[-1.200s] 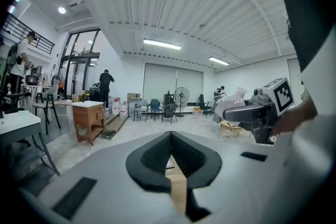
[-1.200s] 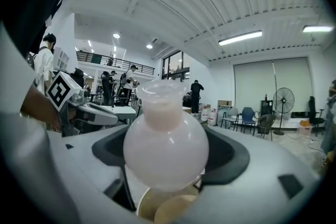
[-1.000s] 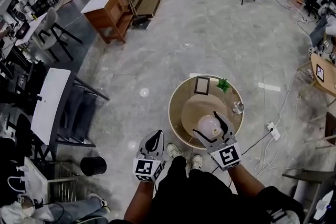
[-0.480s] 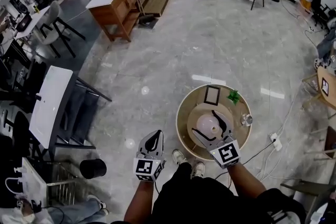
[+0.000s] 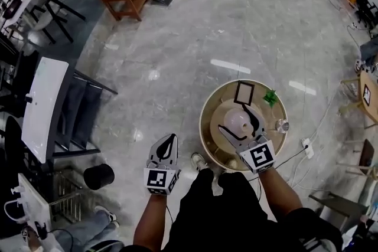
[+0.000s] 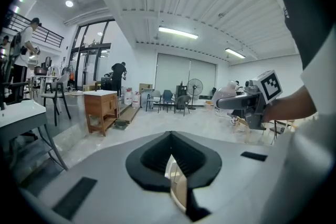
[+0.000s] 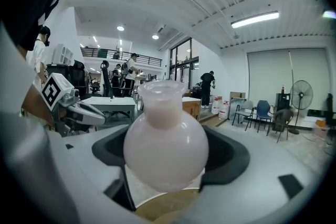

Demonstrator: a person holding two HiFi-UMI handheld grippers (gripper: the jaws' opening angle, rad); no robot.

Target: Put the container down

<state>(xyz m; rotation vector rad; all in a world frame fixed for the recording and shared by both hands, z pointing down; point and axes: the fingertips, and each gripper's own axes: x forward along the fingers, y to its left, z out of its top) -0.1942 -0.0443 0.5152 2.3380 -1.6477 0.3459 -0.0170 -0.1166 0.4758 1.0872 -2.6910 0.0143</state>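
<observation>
The right gripper point(image 5: 235, 118) has its jaws spread fairly wide around the belly of a pale, round container point(image 5: 239, 123), one jaw on each side of it. The container stands upright over the raised middle of the round table point(image 5: 204, 127). I can't tell whether its base touches the wood. The left gripper point(image 5: 170, 140) is off the table's left edge, out over the floor. Its jaws are pressed together, with nothing between them.

A picture frame point(image 5: 244, 92) lies by the table's far edge, a small green thing point(image 5: 270, 97) is at the far right edge and a glass point(image 5: 282, 125) is at the right edge. All three are apart from the container. The raised middle around it is bare, and the floor to the left is open.

Only the right gripper view shows the container's narrow neck and open mouth, and the tan table just below its belly. The left gripper view shows the container from the side, held level in the other gripper.
</observation>
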